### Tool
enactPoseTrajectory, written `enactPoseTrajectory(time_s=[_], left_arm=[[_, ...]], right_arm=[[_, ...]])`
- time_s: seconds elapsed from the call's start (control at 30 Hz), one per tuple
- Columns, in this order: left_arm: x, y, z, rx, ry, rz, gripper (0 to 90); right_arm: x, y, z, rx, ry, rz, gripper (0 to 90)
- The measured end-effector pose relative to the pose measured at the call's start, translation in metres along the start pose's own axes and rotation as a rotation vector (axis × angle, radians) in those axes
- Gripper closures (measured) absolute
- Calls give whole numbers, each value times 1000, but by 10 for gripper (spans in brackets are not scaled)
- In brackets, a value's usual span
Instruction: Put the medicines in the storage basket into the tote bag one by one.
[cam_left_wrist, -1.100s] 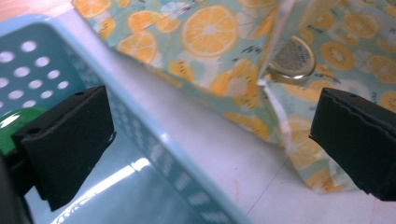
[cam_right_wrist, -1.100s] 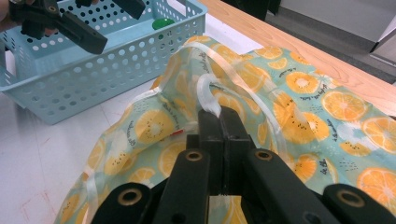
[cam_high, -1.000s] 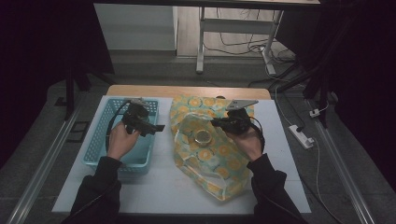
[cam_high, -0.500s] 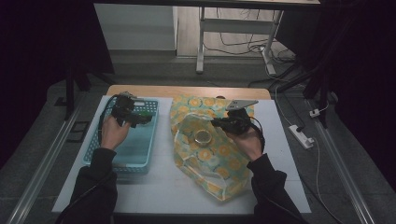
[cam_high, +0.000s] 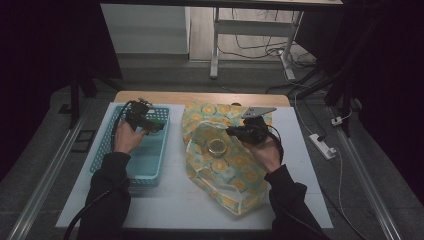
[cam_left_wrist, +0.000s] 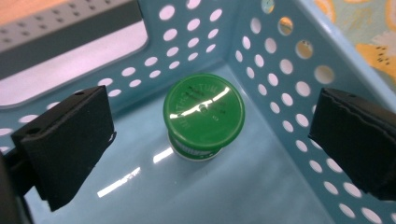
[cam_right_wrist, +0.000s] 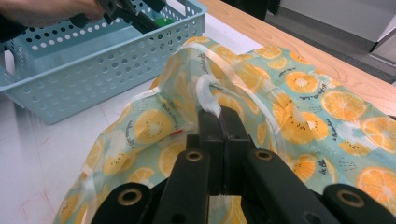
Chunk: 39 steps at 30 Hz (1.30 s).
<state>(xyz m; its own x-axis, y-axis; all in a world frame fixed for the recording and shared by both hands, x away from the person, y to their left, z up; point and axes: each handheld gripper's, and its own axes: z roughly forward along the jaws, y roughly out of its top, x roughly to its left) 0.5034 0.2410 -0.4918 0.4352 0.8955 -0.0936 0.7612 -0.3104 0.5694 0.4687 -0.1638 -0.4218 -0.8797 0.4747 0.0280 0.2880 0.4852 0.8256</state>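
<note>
At the left of the table stands the pale blue perforated plastic basket (cam_high: 150, 165), and in its far right corner sits a small jar with a round green lid (cam_left_wrist: 203, 112), upright on the basket floor. The left gripper (cam_left_wrist: 205, 135) hangs above it, jaws spread wide, one on either side of the lid and touching nothing. To take it cleanly, I judge the gripper should drop straight down, keep clear of the basket wall just beside the jar, and close on the lid's rim. On the right, the right gripper (cam_right_wrist: 219, 116) is clenched on the clear handle of the orange-print transparent plastic bag (cam_high: 225, 165), holding its mouth up; it should keep steady.
</note>
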Motion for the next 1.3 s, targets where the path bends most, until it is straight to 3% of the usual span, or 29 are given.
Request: enactPoseTrajectory(time_s=[0.1,0.2,0.4,0.57,0.7,0.97,1.3], left_arm=[[0,2,5,18,0,-3,2],[1,2,8,43,14,3,65],[4,1,7,33,1,-18,342],[3,0,7,60,4,-20,507],[1,2,5,79,13,-31,515],[-1,3,-10,33,16,-39,517],[-15,2,-32,-4,1,-18,517]], right_arm=[[0,0,0,-1,0,-1,900],[0,0,0,0,1,-2,900],[0,0,-1,-1,0,-1,900],[1,1,-1,-3,1,-2,900],[1,1,-1,-2,0,-2,900],[0,1,-1,-4,-1,-2,900],[1,0,0,-4,0,-4,900]])
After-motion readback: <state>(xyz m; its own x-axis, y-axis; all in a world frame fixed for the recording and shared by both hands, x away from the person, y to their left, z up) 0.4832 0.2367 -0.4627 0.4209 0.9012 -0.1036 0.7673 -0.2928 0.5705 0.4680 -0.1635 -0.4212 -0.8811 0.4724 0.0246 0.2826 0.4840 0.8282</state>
